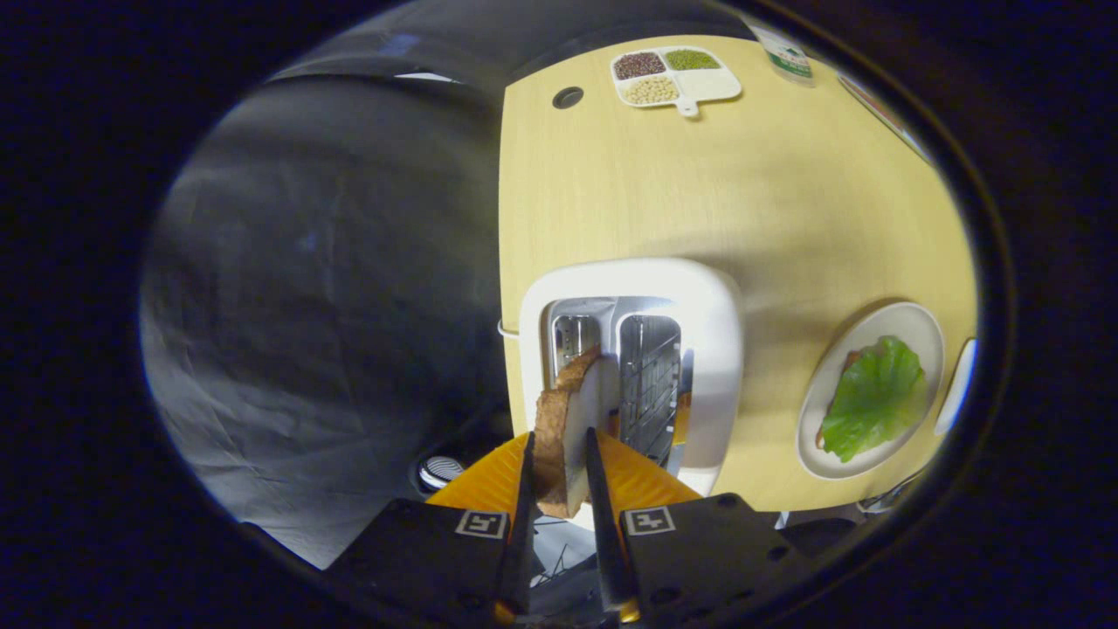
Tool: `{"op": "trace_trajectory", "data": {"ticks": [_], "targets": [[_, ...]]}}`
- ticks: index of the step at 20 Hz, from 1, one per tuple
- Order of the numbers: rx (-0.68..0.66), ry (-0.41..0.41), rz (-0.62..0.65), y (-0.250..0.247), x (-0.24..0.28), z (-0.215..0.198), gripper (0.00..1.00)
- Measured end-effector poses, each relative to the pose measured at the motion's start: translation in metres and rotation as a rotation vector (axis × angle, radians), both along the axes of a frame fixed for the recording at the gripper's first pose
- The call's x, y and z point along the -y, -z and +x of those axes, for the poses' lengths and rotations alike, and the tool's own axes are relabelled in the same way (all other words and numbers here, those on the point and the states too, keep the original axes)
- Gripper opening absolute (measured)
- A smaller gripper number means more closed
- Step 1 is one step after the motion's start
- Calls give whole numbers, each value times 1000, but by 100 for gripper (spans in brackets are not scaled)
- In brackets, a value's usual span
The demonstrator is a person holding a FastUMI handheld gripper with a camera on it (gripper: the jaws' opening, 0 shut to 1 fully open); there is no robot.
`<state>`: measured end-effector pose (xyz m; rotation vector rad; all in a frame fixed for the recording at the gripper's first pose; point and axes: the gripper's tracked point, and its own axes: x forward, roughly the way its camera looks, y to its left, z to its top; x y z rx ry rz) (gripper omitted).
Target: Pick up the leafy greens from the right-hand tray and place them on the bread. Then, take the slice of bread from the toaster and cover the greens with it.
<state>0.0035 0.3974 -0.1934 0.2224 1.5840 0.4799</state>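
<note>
Pointing down over the toaster [699, 349], the hand-held gripper [559, 454] is pinching the bread [563, 437] above a slot; greens [873, 397] are lying on the plate [825, 384], table [699, 192].

My pale wooden worktop [699, 192] bearing a white toaster [712, 349], a plate [917, 328] and a divided dish of beans [712, 85].

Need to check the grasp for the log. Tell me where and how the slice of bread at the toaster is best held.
Grip the bread slice across its two flat faces near its upper edge, coming from above the toaster. It stands on edge over the slot, so only that end is free. The hand-held gripper already clamps it that way, one finger on each face.
</note>
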Motion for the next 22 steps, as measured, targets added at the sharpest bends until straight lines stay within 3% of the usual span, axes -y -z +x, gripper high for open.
{"op": "trace_trajectory", "data": {"ticks": [1,9,13,18,22], "targets": [[9,13,4,-2,2,3,15],[-14,-3,141,-46,11,-5,15],[-35,40,270,-93,26,-4,14],[-16,44,379,-128,73,-8,14],[21,38,392,-122,131,-10,14]]}}
